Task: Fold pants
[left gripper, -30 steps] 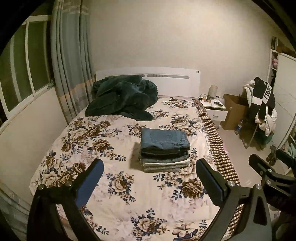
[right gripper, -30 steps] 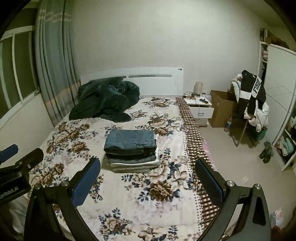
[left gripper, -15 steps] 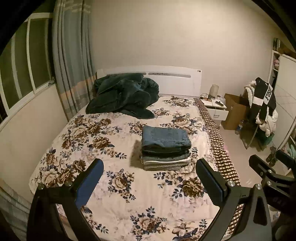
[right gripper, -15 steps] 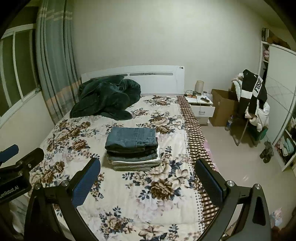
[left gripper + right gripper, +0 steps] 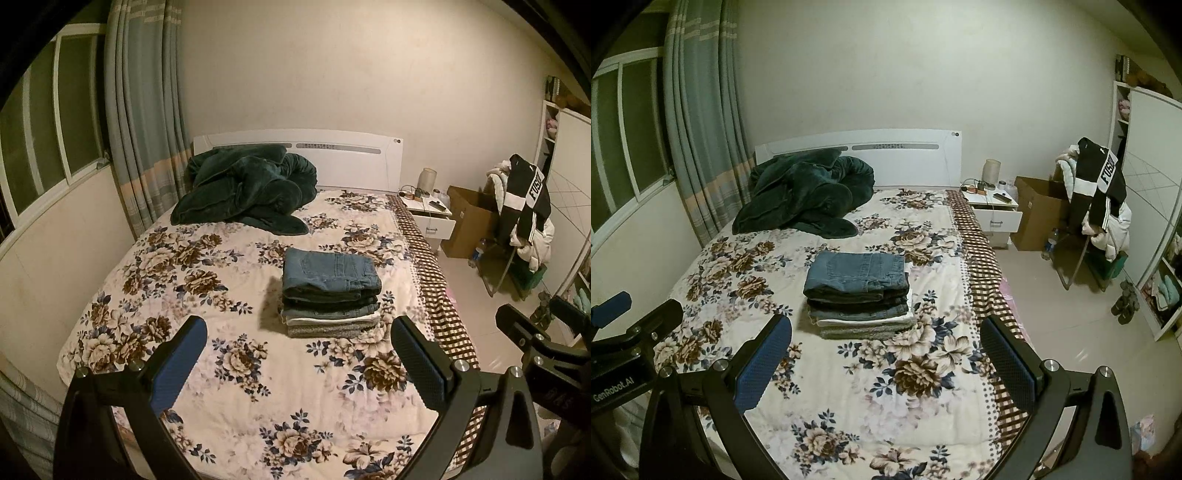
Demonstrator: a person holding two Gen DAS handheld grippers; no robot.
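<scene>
Left wrist view: The left gripper [image 5: 297,345] is held above the foot end of the bed [image 5: 258,373], with its fingers [image 5: 181,363] spread wide and nothing between them. A stack of folded pants [image 5: 330,291] lies on the floral bedspread, right of the bed's centre line and well beyond the fingertips. The top item is blue denim; darker denim, a white layer and a grey layer lie under it. A crumpled dark green blanket [image 5: 245,192] rests at the head of the bed against the white headboard [image 5: 299,147]. A white nightstand [image 5: 430,218] stands just beside the bed, with a cardboard box [image 5: 467,218] next to it. The right gripper's body appears at the lower right edge.

Right wrist view: The right gripper [image 5: 886,345] is also held above the foot end, its fingers [image 5: 1008,360] wide apart and empty. The stack of folded pants [image 5: 858,295] lies near the middle of the bedspread, apart from both fingers. A black-and-white garment [image 5: 1102,184] hangs over a chair by the wardrobe. The left gripper's body appears at the left edge.
</scene>
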